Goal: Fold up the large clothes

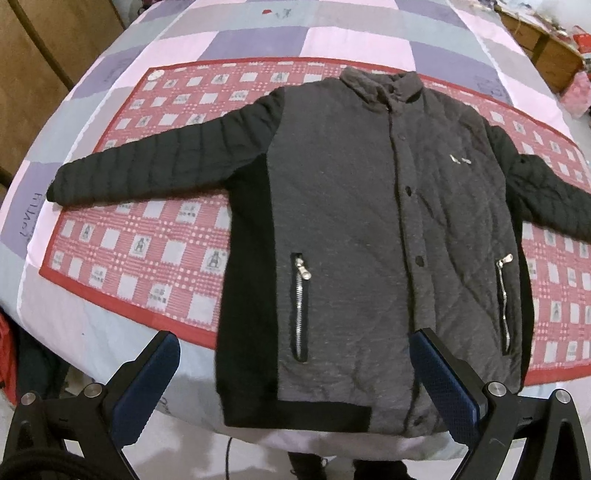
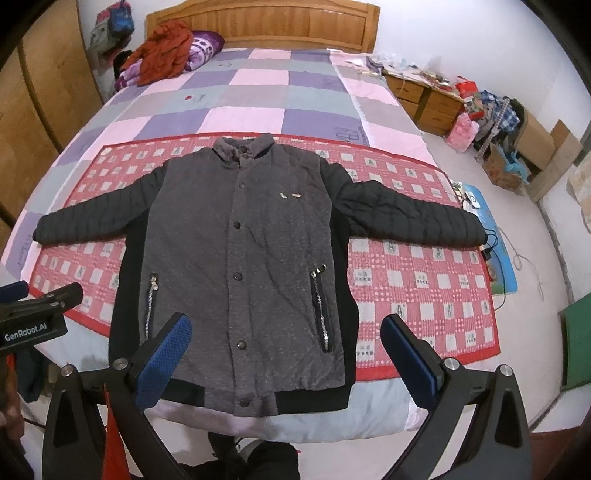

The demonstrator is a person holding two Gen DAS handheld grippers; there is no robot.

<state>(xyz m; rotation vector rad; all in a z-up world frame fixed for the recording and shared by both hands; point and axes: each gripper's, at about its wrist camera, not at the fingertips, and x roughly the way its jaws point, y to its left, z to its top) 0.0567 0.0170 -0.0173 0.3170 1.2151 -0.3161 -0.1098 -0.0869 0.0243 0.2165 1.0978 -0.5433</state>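
Note:
A grey quilted jacket (image 1: 351, 229) with black sleeves and black hem lies flat and buttoned, front up, on a red patterned mat (image 1: 155, 258) on the bed. Both sleeves are spread out to the sides. It also shows in the right wrist view (image 2: 236, 251). My left gripper (image 1: 295, 373) is open and empty, hovering above the jacket's hem. My right gripper (image 2: 286, 350) is open and empty, also above the hem. The left gripper's body (image 2: 33, 314) shows at the left edge of the right wrist view.
The bed has a pink, purple and grey checked cover (image 2: 240, 99) and a wooden headboard (image 2: 258, 26). Heaped clothes (image 2: 166, 51) lie near the pillows. A wooden nightstand (image 2: 424, 96) and clutter (image 2: 498, 122) stand to the right. A wardrobe (image 2: 37, 92) stands left.

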